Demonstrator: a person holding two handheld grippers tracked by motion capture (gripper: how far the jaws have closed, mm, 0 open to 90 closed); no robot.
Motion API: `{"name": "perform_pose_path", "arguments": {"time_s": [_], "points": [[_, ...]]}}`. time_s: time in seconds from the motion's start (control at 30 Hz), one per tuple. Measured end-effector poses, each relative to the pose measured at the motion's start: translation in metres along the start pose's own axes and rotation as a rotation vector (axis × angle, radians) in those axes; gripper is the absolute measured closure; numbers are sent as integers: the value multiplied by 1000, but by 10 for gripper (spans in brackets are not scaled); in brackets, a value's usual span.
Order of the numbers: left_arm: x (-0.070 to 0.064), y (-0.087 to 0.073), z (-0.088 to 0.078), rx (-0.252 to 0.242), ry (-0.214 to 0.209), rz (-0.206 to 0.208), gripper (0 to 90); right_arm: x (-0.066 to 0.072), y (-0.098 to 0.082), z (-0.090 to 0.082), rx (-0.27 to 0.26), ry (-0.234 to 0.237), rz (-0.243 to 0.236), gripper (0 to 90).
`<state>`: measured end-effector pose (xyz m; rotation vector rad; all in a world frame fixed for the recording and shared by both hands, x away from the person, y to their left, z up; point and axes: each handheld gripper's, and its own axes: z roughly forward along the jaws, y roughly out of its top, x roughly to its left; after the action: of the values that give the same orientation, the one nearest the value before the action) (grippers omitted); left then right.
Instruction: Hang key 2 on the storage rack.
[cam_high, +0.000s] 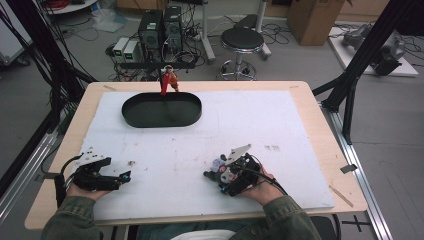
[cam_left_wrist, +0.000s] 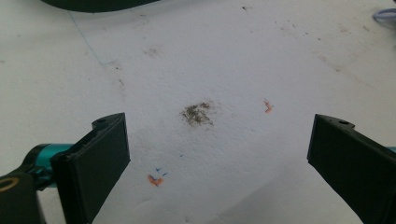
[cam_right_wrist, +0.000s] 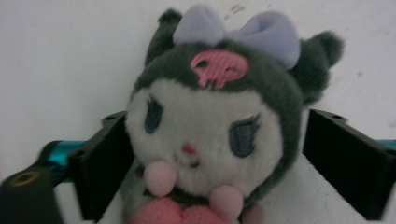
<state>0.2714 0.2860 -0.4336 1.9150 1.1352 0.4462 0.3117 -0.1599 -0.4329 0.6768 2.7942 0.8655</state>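
A small plush toy (cam_right_wrist: 212, 126) with a white face, dark grey hood, lilac bow and pink hands sits between the jaws of my right gripper (cam_right_wrist: 215, 172). The jaws stand wide around it; the left one touches its cheek and the right one stands just clear. In the high view the plush toy (cam_high: 218, 162) lies on the white board at the near right, at the tip of the right gripper (cam_high: 214, 174). My left gripper (cam_high: 125, 176) rests at the near left, open, with bare board between its jaws (cam_left_wrist: 215, 158).
A black oval tray (cam_high: 161, 122) lies on the white board (cam_high: 200, 140) at the far centre-left. A small red and orange object (cam_high: 168, 81) stands at the table's far edge behind it. A brownish smudge (cam_left_wrist: 197, 113) marks the board ahead of the left gripper.
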Motion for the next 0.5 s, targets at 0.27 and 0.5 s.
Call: {"name": "perform_pose_path", "arguments": {"time_s": [0.27, 0.5], "points": [[-1, 0, 0, -6, -7, 1, 60, 3, 10, -17, -5, -40, -5, 339], [-1, 1, -1, -7, -8, 8, 60, -4, 19, -30, -90, 7, 34, 336]]}}
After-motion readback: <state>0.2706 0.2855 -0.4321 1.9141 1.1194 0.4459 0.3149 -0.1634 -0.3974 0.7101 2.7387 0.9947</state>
